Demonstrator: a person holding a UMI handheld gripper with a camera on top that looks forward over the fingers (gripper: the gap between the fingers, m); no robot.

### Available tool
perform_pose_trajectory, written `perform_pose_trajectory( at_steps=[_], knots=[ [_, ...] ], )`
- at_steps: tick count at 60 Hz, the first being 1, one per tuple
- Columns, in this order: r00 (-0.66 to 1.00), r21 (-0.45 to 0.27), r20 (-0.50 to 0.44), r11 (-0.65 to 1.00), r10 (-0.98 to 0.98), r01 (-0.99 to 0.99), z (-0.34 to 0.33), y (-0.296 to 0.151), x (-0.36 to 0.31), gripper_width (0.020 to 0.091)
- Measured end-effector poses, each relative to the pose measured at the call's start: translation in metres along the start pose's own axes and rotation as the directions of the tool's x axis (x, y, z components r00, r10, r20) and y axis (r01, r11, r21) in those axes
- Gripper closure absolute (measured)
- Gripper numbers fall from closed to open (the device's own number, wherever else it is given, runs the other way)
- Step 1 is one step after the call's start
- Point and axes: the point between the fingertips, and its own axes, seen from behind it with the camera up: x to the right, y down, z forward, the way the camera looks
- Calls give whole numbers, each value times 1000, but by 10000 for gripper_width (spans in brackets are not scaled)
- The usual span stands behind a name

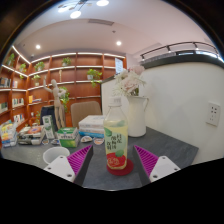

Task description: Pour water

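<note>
The approach step is judged to be in hand. The bottle (116,140) is seen upright on the bench (165,146), between the spread fingers of the tool (113,160), gaps either side. Closing on it is called for next.

The handheld two-finger gripper (112,160) points forward, level. Its two white fingers (62,167) are spread wide apart, each bearing a magenta ribbed pad (80,157) on its inner face. The pads face each other across a clear gap, neither pressing on anything. No hand or wrist is visible.
</note>
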Motion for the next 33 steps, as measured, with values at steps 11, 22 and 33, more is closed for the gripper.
perform_pose_trajectory(
  at_steps=[11,22,33],
  knots=[
    [997,38,76,999,-2,-1,-61,-16,-19,312],
    [991,41,118,998,-60,56,-96,-20,-40,308],
    [986,77,143,994,-82,72,-117,-27,-59,303]
  ],
)
